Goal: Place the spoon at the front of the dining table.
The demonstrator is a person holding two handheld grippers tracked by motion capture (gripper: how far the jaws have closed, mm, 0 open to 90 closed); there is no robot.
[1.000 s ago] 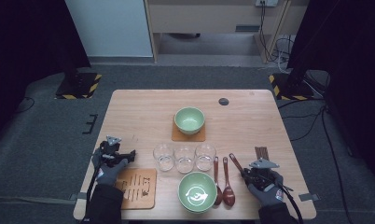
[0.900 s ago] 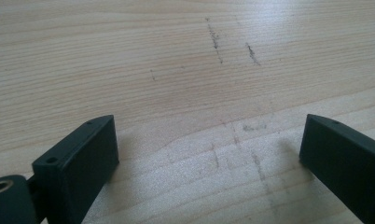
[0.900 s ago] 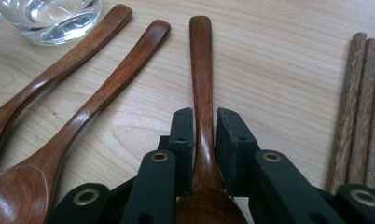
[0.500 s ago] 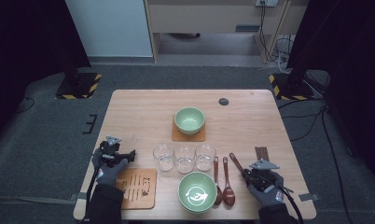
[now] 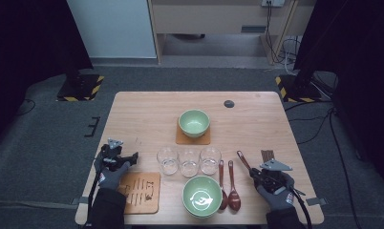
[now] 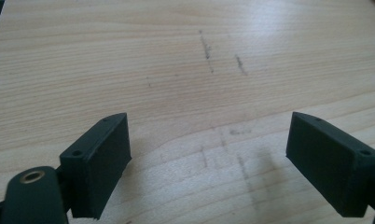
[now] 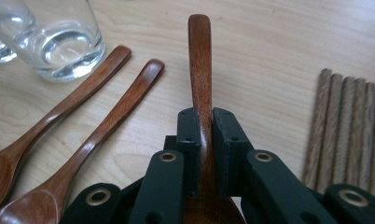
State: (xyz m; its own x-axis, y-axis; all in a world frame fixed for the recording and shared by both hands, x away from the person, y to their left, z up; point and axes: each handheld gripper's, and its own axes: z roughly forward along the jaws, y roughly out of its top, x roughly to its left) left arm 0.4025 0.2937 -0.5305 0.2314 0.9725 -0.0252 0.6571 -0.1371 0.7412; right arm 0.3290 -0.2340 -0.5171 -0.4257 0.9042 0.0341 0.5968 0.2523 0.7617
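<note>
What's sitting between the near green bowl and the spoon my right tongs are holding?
Two wooden spoons lie side by side between the near green bowl and the held spoon in the right tongs, as the high view shows.

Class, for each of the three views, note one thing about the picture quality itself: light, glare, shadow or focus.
High view: the table is evenly lit, the surroundings dark. Left gripper view: the open left gripper looks soft, with faint shadow on the wood between its jaws. Right gripper view: glare glints on the glass; the right gripper clamps the wooden spoon, whose near end blurs.
</note>
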